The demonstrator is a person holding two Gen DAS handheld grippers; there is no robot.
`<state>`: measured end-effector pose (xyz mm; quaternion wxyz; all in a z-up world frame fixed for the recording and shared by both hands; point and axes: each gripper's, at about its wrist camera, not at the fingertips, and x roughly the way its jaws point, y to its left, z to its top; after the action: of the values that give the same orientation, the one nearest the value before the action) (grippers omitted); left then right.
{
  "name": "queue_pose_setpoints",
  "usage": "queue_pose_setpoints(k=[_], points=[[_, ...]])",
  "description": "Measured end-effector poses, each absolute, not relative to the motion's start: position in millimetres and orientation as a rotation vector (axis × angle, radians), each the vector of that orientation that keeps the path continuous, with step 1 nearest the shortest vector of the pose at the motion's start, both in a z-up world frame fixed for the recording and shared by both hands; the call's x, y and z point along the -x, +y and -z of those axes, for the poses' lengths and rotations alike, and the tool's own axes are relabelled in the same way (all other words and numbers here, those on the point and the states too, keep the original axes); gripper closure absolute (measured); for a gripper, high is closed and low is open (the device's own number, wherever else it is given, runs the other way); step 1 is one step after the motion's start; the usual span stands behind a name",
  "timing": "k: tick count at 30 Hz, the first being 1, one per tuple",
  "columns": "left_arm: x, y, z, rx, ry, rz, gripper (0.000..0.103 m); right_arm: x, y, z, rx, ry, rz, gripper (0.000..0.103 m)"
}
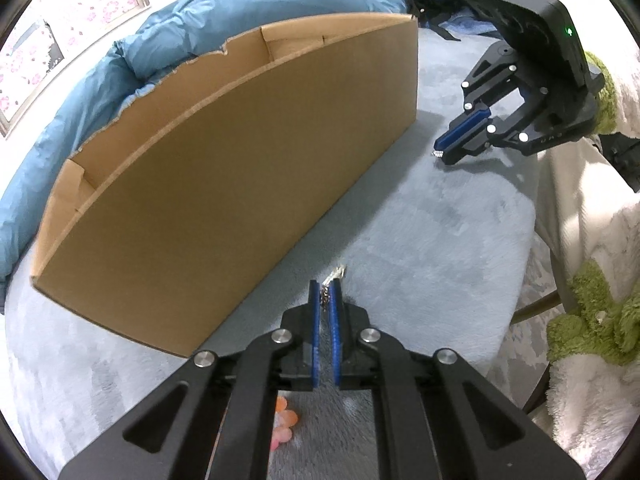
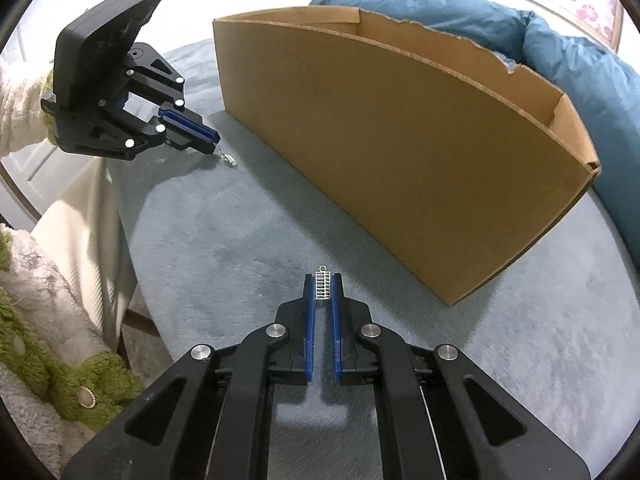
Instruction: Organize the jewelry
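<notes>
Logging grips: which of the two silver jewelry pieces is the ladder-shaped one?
The ladder-shaped earring, with rungs and a top loop, sits in the right tongs. The left tongs pinch a crumpled silver piece.

No legible text from where I sit, faint embossed marks on the right hand-held gripper (image 1: 442, 155) too small to read, box (image 1: 224, 184) unprinted

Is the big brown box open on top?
Open. The cardboard box has no lid; its inner walls show over the rim in both views.

Box (image 2: 400, 152) on mat (image 2: 480, 360), duvet (image 2: 580, 60) behind (touching)
</notes>
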<state>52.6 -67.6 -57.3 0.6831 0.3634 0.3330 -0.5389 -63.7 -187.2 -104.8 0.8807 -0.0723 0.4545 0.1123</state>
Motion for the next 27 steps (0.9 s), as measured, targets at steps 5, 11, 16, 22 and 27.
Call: queue_pose_setpoints(k=[5, 11, 16, 22, 27], points=[[-45, -64, 43, -0.806, 0.708, 1.197, 0.099, 72, -181, 95, 0.163, 0.915, -0.221, 0.098], [-37, -59, 26, -0.79, 0.664, 1.188, 0.099, 86, -176, 83, 0.173, 0.878, -0.202, 0.098], [-33, -58, 9, -0.779, 0.624, 1.183, 0.099, 94, -174, 72, 0.178, 0.845, -0.192, 0.098], [-30, -57, -12, -0.757, 0.587, 1.166, 0.099, 99, -173, 62, 0.181, 0.813, -0.178, 0.098], [-22, -56, -37, -0.727, 0.517, 1.18, 0.099, 102, -172, 58, 0.176, 0.797, -0.17, 0.098]])
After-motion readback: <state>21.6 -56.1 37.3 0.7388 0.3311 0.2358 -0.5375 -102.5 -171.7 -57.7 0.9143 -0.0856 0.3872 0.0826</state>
